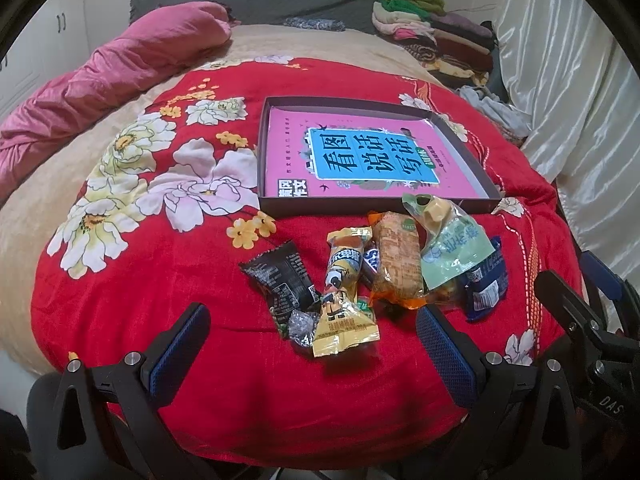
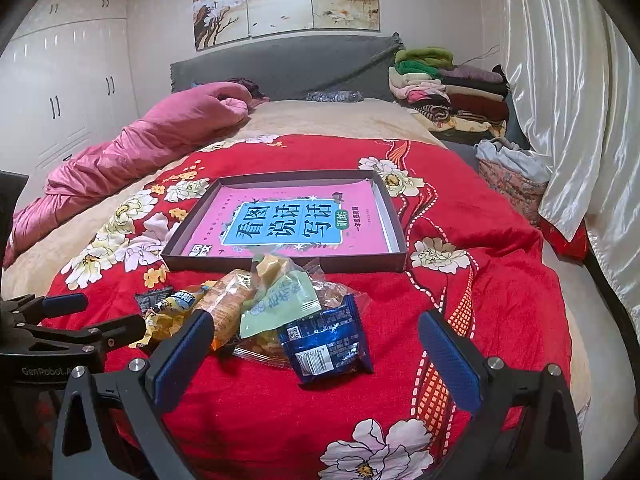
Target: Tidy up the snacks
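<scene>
Snacks [image 1: 384,276] overlap near the quilt's [image 1: 160,300] front edge; both spread, empty grippers [image 1: 312,344] [image 2: 316,344] risk snagging neighbouring packets.

on the bed, a quilt [image 2: 500,280] covers the near end. a shallow box [image 2: 394,216] sits at the quilt's middle with a book [image 2: 280,220] lying flat inside it. a heap of snack packets [image 2: 280,312] lies just before the box's near wall. folded clothes [image 2: 448,88] are stacked at the bed's far right corner; a rolled duvet [image 2: 140,144] lies along its left edge.
</scene>
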{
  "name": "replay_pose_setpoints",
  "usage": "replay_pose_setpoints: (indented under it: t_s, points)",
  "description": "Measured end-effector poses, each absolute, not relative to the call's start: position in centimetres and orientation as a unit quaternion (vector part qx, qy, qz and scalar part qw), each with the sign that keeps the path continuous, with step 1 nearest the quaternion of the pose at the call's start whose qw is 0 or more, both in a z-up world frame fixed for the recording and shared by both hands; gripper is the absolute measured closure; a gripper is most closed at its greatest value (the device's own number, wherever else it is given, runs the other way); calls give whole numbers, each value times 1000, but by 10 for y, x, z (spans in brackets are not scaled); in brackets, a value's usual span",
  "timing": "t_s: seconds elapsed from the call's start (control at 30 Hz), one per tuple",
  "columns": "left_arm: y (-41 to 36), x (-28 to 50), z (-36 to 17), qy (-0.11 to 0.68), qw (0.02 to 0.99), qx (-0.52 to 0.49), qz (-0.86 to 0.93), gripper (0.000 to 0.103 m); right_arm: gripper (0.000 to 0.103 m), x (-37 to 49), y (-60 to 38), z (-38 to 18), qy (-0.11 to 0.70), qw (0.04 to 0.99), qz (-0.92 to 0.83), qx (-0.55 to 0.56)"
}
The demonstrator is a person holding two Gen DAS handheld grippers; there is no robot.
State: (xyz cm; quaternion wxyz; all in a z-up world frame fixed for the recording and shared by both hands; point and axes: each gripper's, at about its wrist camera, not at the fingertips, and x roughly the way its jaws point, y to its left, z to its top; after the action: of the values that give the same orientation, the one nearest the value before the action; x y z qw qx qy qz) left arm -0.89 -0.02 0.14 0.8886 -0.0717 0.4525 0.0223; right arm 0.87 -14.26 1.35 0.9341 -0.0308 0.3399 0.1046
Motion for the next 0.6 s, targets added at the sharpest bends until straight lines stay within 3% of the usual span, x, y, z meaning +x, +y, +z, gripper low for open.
replay_pose_setpoints:
  t_s: [0.6]
  points:
    - [0,-11,2,452,889,-71,21,0,0,9,-142,14,340,934,104,-31]
